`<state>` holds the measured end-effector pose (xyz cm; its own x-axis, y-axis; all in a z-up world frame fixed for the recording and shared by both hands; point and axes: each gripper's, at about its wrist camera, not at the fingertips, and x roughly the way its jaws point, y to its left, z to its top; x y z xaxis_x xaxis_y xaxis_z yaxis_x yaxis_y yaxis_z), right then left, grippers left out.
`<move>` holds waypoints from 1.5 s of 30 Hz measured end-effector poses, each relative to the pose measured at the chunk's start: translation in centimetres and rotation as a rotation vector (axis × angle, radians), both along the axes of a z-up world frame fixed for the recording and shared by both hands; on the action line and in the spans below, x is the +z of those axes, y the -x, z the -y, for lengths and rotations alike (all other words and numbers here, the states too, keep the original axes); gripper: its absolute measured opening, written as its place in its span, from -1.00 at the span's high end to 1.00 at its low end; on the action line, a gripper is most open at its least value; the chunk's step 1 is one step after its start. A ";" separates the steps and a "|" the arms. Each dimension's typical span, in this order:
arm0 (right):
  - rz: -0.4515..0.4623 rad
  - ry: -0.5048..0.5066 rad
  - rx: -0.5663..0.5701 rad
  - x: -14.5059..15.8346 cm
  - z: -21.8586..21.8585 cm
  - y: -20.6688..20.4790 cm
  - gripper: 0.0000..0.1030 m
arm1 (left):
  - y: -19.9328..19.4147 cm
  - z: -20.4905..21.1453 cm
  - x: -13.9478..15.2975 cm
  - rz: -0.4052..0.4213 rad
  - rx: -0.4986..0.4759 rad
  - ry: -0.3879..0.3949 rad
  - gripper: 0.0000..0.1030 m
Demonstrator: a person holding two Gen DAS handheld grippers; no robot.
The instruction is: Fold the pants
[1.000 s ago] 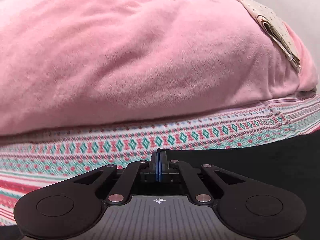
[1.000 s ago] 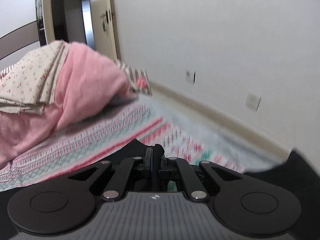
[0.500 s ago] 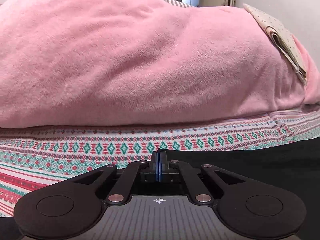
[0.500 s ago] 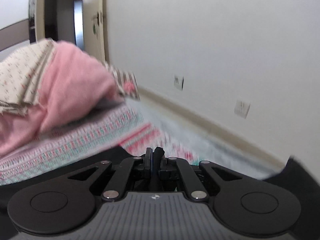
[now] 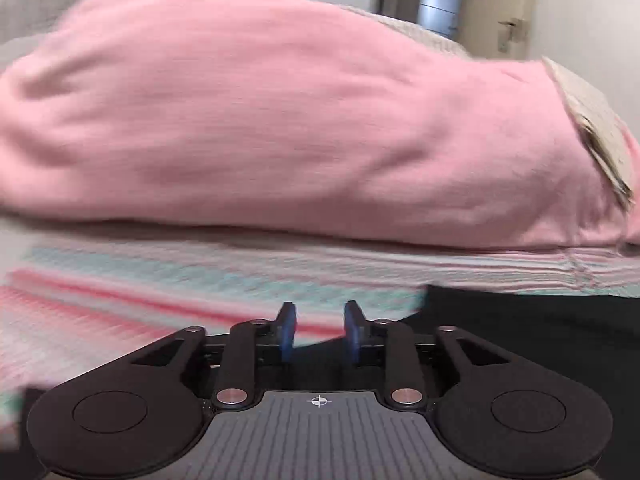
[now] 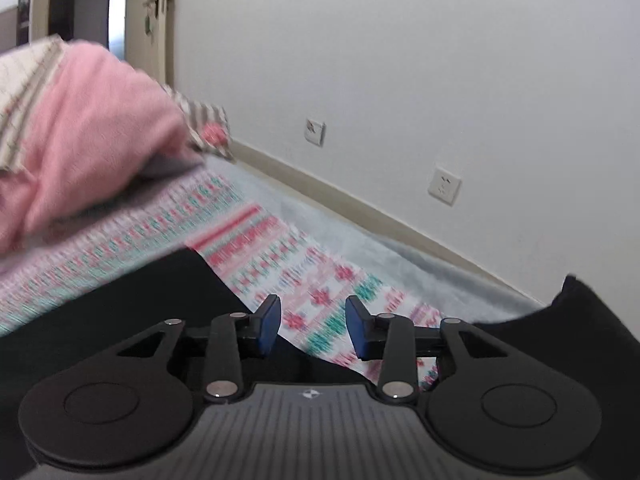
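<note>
Grippers, left (image 5: 316,330) and right (image 6: 312,326): both, clamped half a second ago, are now parted and empty, black pants (image 5: 532,332) released at four o'clock on patterned bedspread (image 5: 160,280), fold judged laid.

A large pink blanket (image 5: 280,120) lies heaped across the far side of the bed, its lower edge resting on the patterned bedsheet (image 5: 160,280). The bedsheet carries bands of red, teal and white motifs and covers the bed to its near edge. A folded cream cloth (image 5: 592,128) with a small floral print sits on the right end of the pink blanket. A striped fabric piece (image 6: 204,120) protrudes from behind the blanket toward the wall. The white wall (image 6: 400,60) runs along the right edge of the bed and bears two sockets (image 6: 443,185). A door (image 5: 504,4) with a handle stands beyond the bed's far corner.
</note>
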<state>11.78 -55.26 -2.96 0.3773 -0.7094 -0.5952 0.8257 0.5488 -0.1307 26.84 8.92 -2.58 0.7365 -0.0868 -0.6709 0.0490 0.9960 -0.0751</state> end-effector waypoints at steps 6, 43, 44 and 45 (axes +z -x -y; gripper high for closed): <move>0.062 -0.049 0.195 1.8 -4.6 -2.4 -0.04 | 7.7 -10.5 1.7 -0.048 0.266 0.057 0.44; -0.241 -0.449 1.065 -5.4 -38.8 -23.9 -0.10 | 12.1 -15.6 -4.2 -0.172 0.300 0.041 0.49; -0.262 -0.466 1.083 -6.3 -39.9 -24.8 -0.11 | 12.0 -15.6 -4.2 -0.173 0.300 0.044 0.49; -0.278 -0.434 1.106 -6.9 -41.1 -25.4 -0.11 | 12.0 -15.7 -4.2 -0.174 0.300 0.048 0.49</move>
